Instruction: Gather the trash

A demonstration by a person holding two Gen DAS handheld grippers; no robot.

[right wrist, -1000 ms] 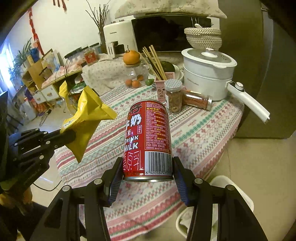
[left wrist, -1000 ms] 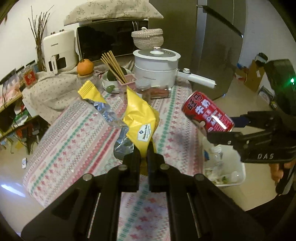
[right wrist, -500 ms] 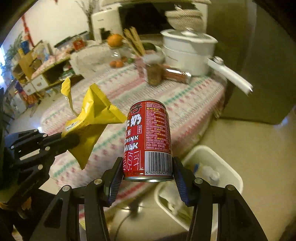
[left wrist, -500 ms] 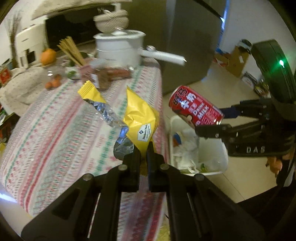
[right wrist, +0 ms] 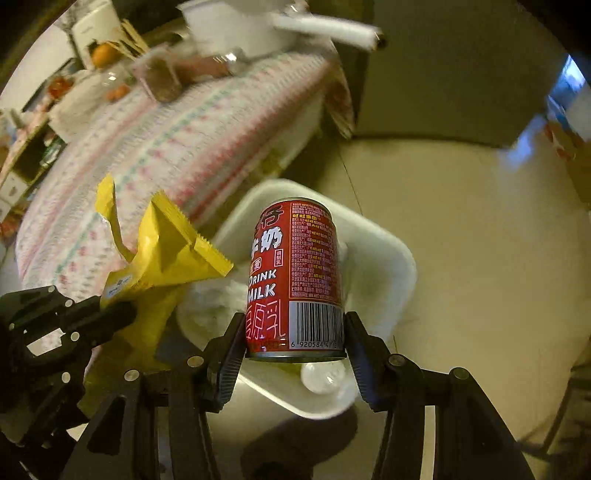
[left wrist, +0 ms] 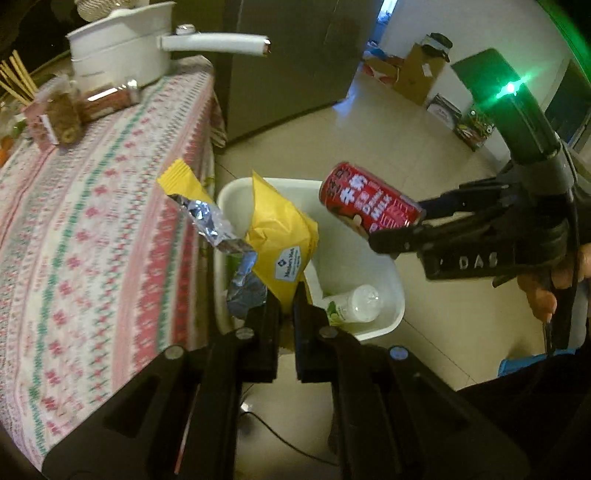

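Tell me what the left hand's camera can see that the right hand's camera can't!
Only the left wrist view shows the person's hand on the right gripper's handle, a green light above it, and the cardboard boxes across the floor.

Only the right wrist view shows the can's barcode, the orange and the white appliance at the table's far end.

Both show the red milk can clamped in the right gripper, the yellow wrapper pinched in the left gripper, the white bin below, and the patterned tablecloth.
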